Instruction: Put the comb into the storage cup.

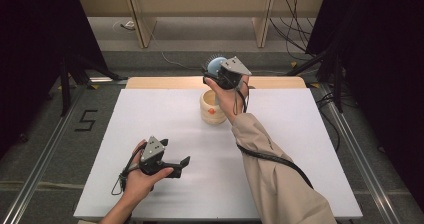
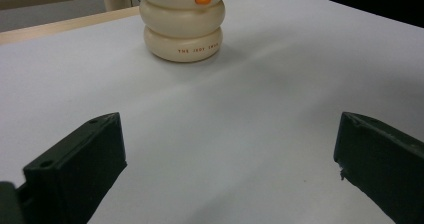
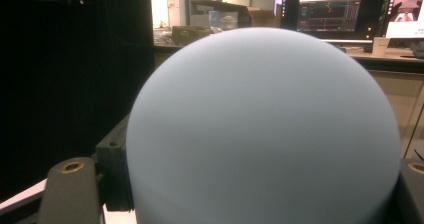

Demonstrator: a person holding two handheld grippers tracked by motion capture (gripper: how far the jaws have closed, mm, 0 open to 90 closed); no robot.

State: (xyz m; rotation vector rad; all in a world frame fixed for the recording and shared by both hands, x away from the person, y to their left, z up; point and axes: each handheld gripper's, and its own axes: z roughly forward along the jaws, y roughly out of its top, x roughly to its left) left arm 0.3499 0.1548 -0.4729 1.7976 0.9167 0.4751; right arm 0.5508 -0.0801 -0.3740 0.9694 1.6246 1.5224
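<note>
My right gripper (image 1: 213, 70) is raised above the far middle of the table, shut on a pale blue dome-shaped object (image 1: 216, 64) with dark bristles around its rim. In the right gripper view the blue dome (image 3: 262, 129) sits between the black jaws of the right gripper (image 3: 262, 164). Just below it stands a cream ringed holder (image 1: 212, 109) with an orange beak on its side. My left gripper (image 1: 175, 153) rests low at the near left, open with nothing between its jaws. The left gripper (image 2: 230, 154) faces the cream holder (image 2: 182, 24) across bare table.
The white table top (image 1: 300, 149) has a wooden strip (image 1: 150, 82) along its far edge. Behind it are wooden furniture legs and cables on the floor. Dark stands flank both sides. A monitor (image 3: 330, 14) glows in the room beyond.
</note>
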